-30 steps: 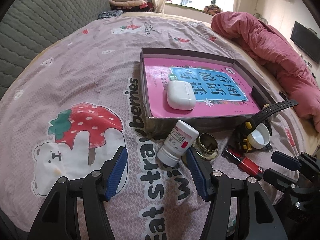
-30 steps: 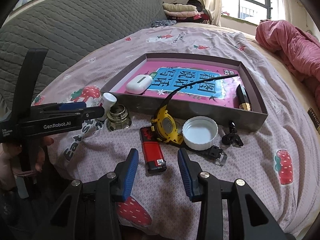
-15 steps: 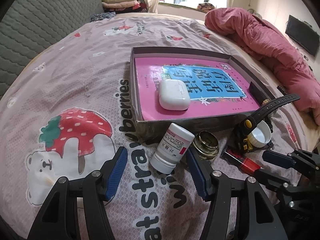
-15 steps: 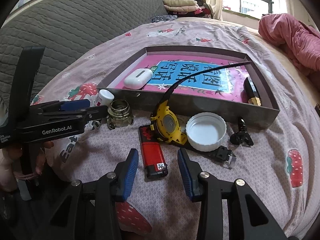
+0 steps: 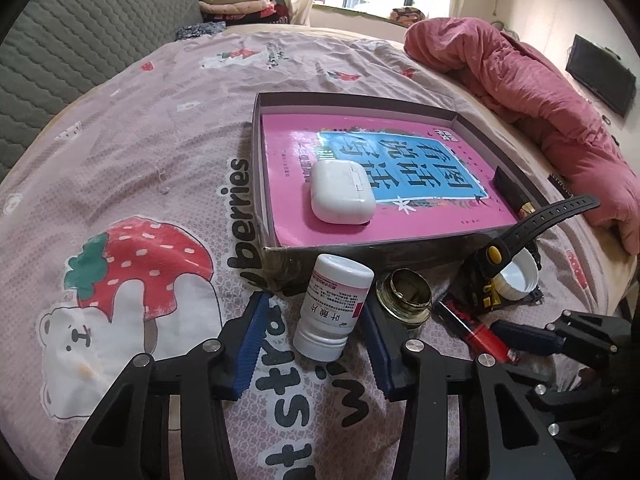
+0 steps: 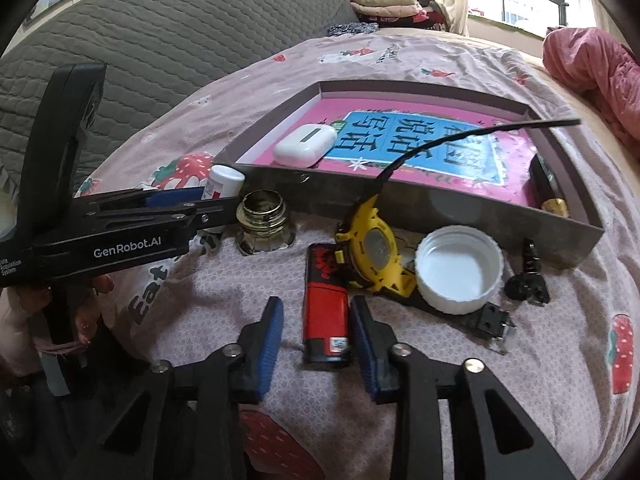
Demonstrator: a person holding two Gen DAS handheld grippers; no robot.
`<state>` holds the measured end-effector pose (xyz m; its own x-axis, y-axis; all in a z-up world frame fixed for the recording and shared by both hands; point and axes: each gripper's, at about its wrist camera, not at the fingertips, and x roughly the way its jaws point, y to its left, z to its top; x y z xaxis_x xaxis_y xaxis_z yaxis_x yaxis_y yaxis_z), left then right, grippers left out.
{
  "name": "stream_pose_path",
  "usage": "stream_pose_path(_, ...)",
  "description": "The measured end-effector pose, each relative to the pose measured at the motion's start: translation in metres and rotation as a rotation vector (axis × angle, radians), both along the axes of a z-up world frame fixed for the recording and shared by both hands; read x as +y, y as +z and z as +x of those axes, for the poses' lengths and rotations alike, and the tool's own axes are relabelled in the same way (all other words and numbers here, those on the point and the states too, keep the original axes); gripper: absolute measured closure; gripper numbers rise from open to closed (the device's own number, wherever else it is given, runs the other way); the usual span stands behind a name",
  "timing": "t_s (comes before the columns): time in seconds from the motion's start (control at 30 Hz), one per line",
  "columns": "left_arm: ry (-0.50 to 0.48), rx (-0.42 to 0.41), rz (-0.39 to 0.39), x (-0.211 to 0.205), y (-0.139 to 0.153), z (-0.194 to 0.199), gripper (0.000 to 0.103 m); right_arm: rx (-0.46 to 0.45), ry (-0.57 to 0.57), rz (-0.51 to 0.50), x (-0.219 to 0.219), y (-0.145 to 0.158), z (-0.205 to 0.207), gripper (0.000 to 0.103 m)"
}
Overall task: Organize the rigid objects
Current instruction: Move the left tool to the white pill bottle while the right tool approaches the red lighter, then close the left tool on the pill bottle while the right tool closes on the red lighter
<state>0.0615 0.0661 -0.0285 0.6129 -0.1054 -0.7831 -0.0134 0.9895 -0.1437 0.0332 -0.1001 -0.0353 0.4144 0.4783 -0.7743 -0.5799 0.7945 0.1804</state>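
Left wrist: jaws closing around pill bottle (image 5: 334, 310), gaps both sides; right jaws closing astride lighter (image 6: 325, 308), untouched.

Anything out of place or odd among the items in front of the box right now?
The pill bottle lies tipped on its side. The small glass jar stands open, and a loose white cap rests upside down against the yellow watch.

Left wrist: low and close over the bedspread (image 5: 132, 152), facing the tray (image 5: 276, 252) downward.
Right wrist: same tilt, further right.
Shared: tray (image 6: 440, 208), near clutter.
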Motion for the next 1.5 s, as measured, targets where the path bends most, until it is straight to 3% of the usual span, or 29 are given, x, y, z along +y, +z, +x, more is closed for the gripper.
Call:
stream_pose_path(0.4, 0.004, 0.01, -0.029, 0.002, -0.003, 0.005, 0.055, 0.102, -0.057, 0.086, -0.003, -0.009, 0.018, 0.076)
stream_pose_path(0.6, 0.009, 0.016, -0.049, 0.004, -0.006, 0.008, 0.055, 0.06, -0.039, 0.021, 0.009, -0.012, 0.016, 0.077)
stream_pose_path(1.07, 0.014, 0.024, -0.067, 0.005, -0.01, 0.014, 0.056, 0.037, -0.03, 0.004, 0.011, -0.011, 0.013, 0.08)
stream_pose_path(1.17, 0.016, 0.025, -0.056, 0.006, -0.01, 0.014, 0.06, 0.039, -0.032, 0.008, 0.008, -0.01, 0.011, 0.08)
stream_pose_path(1.3, 0.032, 0.025, -0.04, 0.009, -0.009, 0.014, 0.073, 0.047, -0.041, 0.021, 0.002, -0.007, 0.008, 0.08)
stream_pose_path(1.5, 0.025, -0.003, -0.029, 0.008, -0.002, 0.009, 0.076, 0.05, -0.044, 0.027, -0.006, -0.003, 0.0, 0.08)
